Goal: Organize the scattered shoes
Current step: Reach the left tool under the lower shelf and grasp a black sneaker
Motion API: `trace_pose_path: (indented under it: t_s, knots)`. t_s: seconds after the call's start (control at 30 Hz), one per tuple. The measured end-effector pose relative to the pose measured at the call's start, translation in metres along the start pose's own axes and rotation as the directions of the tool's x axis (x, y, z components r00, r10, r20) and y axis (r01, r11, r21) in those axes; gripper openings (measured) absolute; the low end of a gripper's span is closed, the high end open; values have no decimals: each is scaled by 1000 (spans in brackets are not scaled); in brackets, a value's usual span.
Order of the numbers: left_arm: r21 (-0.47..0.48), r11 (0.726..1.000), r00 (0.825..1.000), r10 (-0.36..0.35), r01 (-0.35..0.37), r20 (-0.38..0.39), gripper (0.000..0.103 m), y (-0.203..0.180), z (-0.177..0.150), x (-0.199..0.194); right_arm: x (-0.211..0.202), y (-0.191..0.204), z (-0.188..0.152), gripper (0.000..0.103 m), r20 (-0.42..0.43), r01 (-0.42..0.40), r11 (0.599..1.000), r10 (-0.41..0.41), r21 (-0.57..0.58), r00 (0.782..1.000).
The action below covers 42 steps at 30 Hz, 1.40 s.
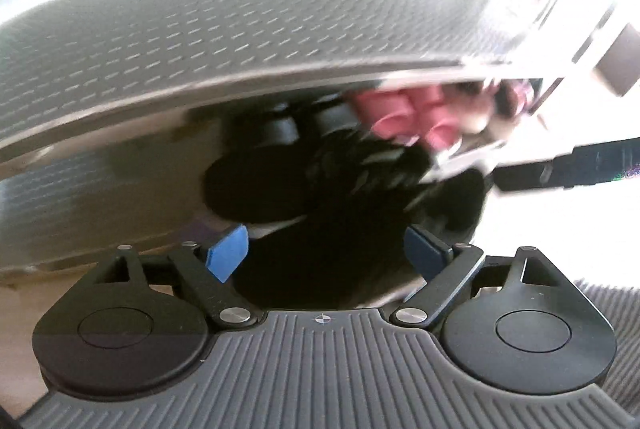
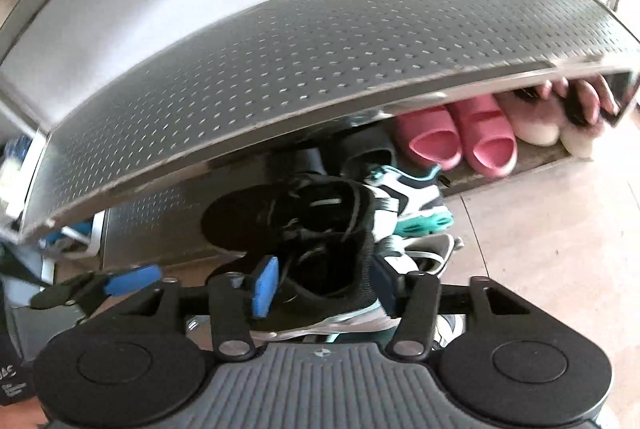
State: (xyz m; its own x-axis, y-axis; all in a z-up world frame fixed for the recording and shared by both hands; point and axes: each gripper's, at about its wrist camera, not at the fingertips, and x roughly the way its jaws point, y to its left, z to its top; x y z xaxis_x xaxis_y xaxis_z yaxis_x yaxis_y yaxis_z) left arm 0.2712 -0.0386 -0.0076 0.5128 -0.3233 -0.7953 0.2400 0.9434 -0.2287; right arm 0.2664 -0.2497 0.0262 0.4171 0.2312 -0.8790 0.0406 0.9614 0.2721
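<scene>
Black sneaker at the rack's front edge
Right tool [image 2: 324, 279] grips the black sneaker [image 2: 288, 221]; left tool [image 1: 326, 255] gapes wide, pads touching nothing.

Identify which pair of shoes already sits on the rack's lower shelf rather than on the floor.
The pink slides, side by side under the perforated metal shelf. The black sneaker and the white-and-teal sneaker lie on the floor in front.

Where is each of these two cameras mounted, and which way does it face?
Left wrist: on the left gripper, looking down at a blurred black sneaker; its blue pads show.
Right wrist: on the right gripper, whose jaws straddle that sneaker.
Shared: perforated steel shoe-rack shelf, pink slippers.
</scene>
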Motion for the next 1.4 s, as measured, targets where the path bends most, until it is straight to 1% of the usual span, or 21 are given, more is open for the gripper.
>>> trace_pose_path:
  t_s: [0.1,0.2,0.37,0.43,0.5,0.6,0.63,0.67,0.8,0.83,0.87,0.97,1.03,1.1,1.13,1.17,1.2,1.23,1.27,1.3,1.4]
  knots:
    - [72,997,1000,1,-3,19,91,-13,10,17,-3,-12,4,65,14,15,998,-16,64,1000]
    - [147,989,1000,15,-16,10,91,-21,14,34,-6,-19,5,73,27,40,995,-42,93,999]
    - [312,950,998,2,19,-64,78,-41,7,67,-8,-25,4,78,25,37,993,-40,109,999]
    - [339,940,999,-11,26,-47,76,-48,0,71,-8,-25,4,80,23,35,993,-37,114,999]
    - [377,926,1000,0,7,-18,71,-56,-5,72,-8,-24,4,83,22,29,992,-32,119,999]
    - [366,930,1000,19,-24,18,49,-59,-4,66,-7,-22,5,83,28,18,992,-22,129,999]
    - [348,937,999,13,-23,31,25,-58,-2,59,-8,-21,5,83,32,18,992,-22,128,999]
    - [332,943,999,9,-24,46,17,-56,0,50,-9,-20,6,83,37,19,992,-24,128,999]
    - [261,965,999,-38,30,25,14,-45,-1,26,-10,-19,6,83,64,25,990,-34,137,997]
    - [243,969,999,-41,35,19,11,-41,-3,19,-10,-19,6,83,70,22,990,-32,141,997]
    - [221,974,999,-48,43,18,0,-35,-4,10,-10,-17,5,83,77,16,989,-27,145,997]
    - [179,982,994,-75,59,83,0,-25,1,-24,-9,-11,3,83,95,-2,991,-11,132,995]
    - [184,982,990,-69,45,126,0,-22,3,-49,-7,-4,1,83,98,-2,994,-8,108,995]
    - [183,983,989,-47,21,139,0,-16,1,-65,-3,3,0,83,90,-3,996,-4,85,996]
    - [174,985,989,-18,-8,146,5,-9,-2,-67,-1,6,-1,83,83,-5,997,-1,81,997]
    - [168,985,990,17,-41,139,14,0,-6,-65,1,8,-2,83,77,-7,997,1,79,997]
    - [167,984,992,37,-57,122,17,6,-9,-61,3,10,-3,83,71,-9,997,3,78,997]
    - [164,984,995,55,-68,82,31,12,-11,-54,4,12,-4,83,67,-10,997,5,77,998]
    - [164,984,997,61,-66,36,46,16,-11,-46,5,14,-4,83,63,-12,997,7,75,998]
    - [168,984,999,53,-54,12,51,15,-10,-40,7,16,-5,83,59,-14,997,10,73,998]
    - [232,973,1000,12,-15,14,65,1,-7,-32,9,20,-5,83,52,-13,998,10,58,999]
